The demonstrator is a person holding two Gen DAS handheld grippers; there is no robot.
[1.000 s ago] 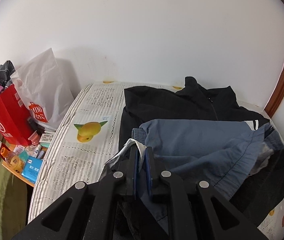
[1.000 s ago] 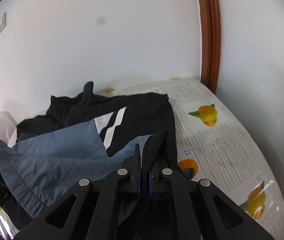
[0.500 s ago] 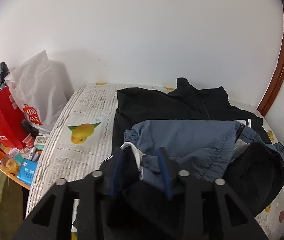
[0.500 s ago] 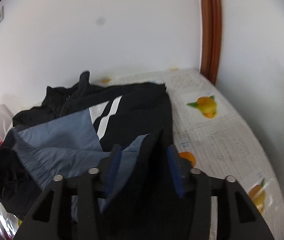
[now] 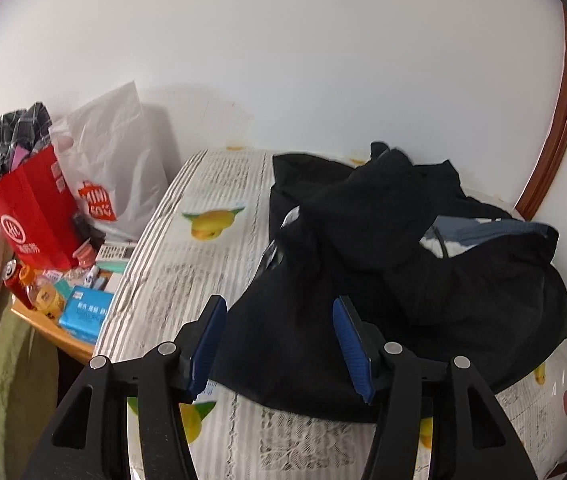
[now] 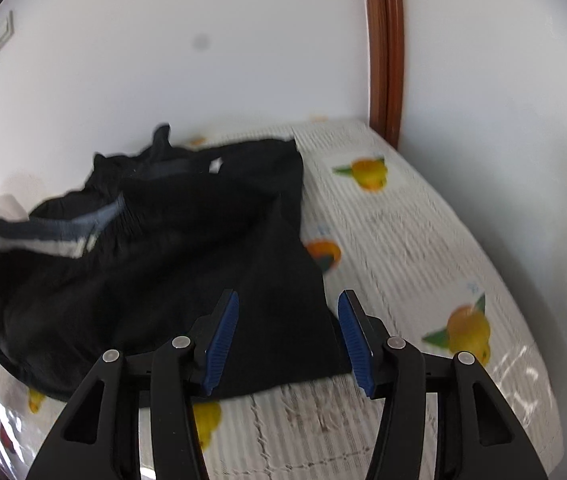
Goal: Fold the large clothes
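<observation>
Both grippers, left gripper opening and right gripper parted, grasp nothing above the black garment heaped on the fruit-print bedsheet; soft and limp, it likely handles best pinched at its near hem corners.

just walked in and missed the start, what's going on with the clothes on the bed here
A person is folding a large black jacket on a bed covered with a fruit-print sheet, a hand-held gripper in each hand. The left hand-held gripper is opening over the jacket's near edge, gripping nothing. The right hand-held gripper is open too, above the jacket's near corner. The jacket lies doubled over in a loose heap, with a strip of blue lining showing. A red bag stands beside the bed.
</observation>
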